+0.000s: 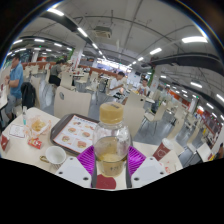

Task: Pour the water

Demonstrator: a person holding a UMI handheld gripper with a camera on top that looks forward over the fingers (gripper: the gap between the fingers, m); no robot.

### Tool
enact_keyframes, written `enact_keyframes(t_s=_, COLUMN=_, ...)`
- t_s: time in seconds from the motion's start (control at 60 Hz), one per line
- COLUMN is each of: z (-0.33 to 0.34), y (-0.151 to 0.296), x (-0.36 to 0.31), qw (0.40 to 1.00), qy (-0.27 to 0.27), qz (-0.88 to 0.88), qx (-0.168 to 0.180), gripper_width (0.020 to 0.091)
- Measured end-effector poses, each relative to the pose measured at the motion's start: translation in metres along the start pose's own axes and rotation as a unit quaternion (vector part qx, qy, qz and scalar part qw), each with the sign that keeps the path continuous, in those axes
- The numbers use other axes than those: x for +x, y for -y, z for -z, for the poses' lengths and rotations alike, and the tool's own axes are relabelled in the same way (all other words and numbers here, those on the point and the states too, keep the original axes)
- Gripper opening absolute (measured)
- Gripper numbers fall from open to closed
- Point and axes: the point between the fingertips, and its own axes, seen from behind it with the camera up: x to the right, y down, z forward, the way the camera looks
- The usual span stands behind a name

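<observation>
While the gripper (pixel 110 168) was clamped on the lidded bottle (pixel 110 142), held upright above the counter (pixel 22 158) near a white cup (pixel 54 155), tilting carelessly risked slipping or spilling beside it.

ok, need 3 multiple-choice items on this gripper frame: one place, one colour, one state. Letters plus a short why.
1. Where is the glass jar?
A. between the gripper fingers
B. on the tray
C. far beyond the table

2. What colour are the finger pads?
A. green
B. magenta
C. white

3. What does the jar hold?
A. nothing
B. yellowish liquid, partly full
C. red powder

Answers:
1 A, it rises from between the two fingers.
2 B, magenta shows either side of the jar.
3 B, pale yellow liquid fills its lower part.

The tray lies beyond on the table, near a white cup.
</observation>
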Motion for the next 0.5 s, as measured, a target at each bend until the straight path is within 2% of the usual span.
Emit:
enact_keyframes(t_s=0.267, z=-0.033, y=-0.079, x=-0.007, qw=0.993, qy=0.050, qz=-0.097, qx=-0.034, gripper_width=0.0388)
enact_keyframes(t_s=0.45, z=-0.047, y=-0.127, x=-0.008, qw=0.989, qy=0.052, qz=-0.121, qx=-0.065, gripper_width=0.0403)
enact_keyframes(t_s=0.483, z=-0.047, y=-0.122, x=-0.008, qw=0.990, qy=0.051, qz=-0.126, qx=-0.045, gripper_width=0.0402)
enact_keyframes(t_s=0.5, z=-0.046, y=-0.125, x=-0.009, qw=0.989, qy=0.051, qz=-0.127, qx=-0.048, gripper_width=0.0406)
